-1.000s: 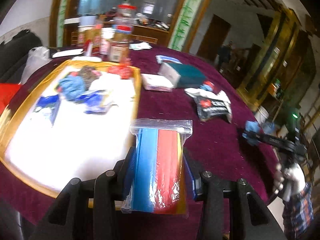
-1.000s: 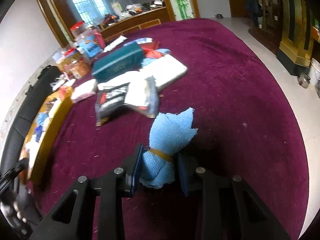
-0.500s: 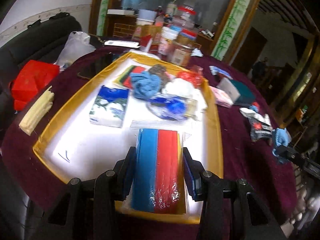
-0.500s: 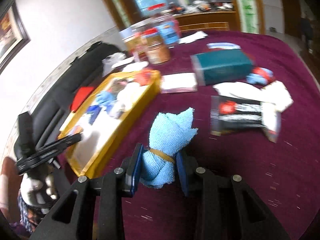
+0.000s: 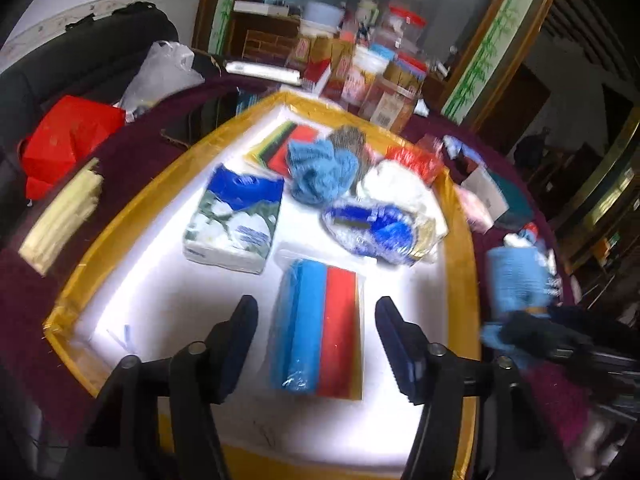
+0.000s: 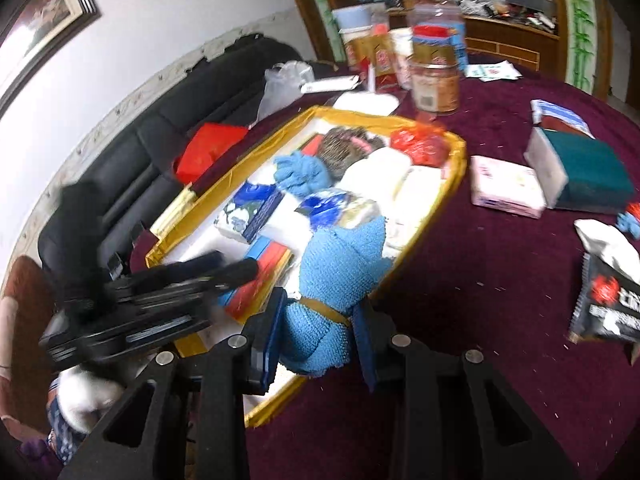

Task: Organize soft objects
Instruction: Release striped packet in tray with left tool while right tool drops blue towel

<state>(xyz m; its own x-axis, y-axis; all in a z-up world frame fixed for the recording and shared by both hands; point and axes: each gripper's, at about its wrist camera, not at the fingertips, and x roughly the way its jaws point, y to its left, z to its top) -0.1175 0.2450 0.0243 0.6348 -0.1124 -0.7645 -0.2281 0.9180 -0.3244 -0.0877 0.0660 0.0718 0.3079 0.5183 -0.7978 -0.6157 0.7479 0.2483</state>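
Right hand-held gripper [image 6: 318, 330] pinching nubby, perhaps microfibre cloth [image 6: 340, 276]

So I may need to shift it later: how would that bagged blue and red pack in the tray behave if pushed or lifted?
The bagged pack lies flat between the open left hand-held gripper fingers, so it should slide, not roll. Its glossy plastic probably makes it slippery. It likely flexes somewhat and weighs little, like the soft things around it in the tray.

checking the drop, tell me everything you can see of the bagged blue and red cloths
The bagged blue and red cloths are a clear plastic zip bag holding a blue roll beside a flat red piece, yellow at the edge. It lies flat on the tray's white floor, near the front rim, between the open fingers of the left hand-held gripper, touching neither.
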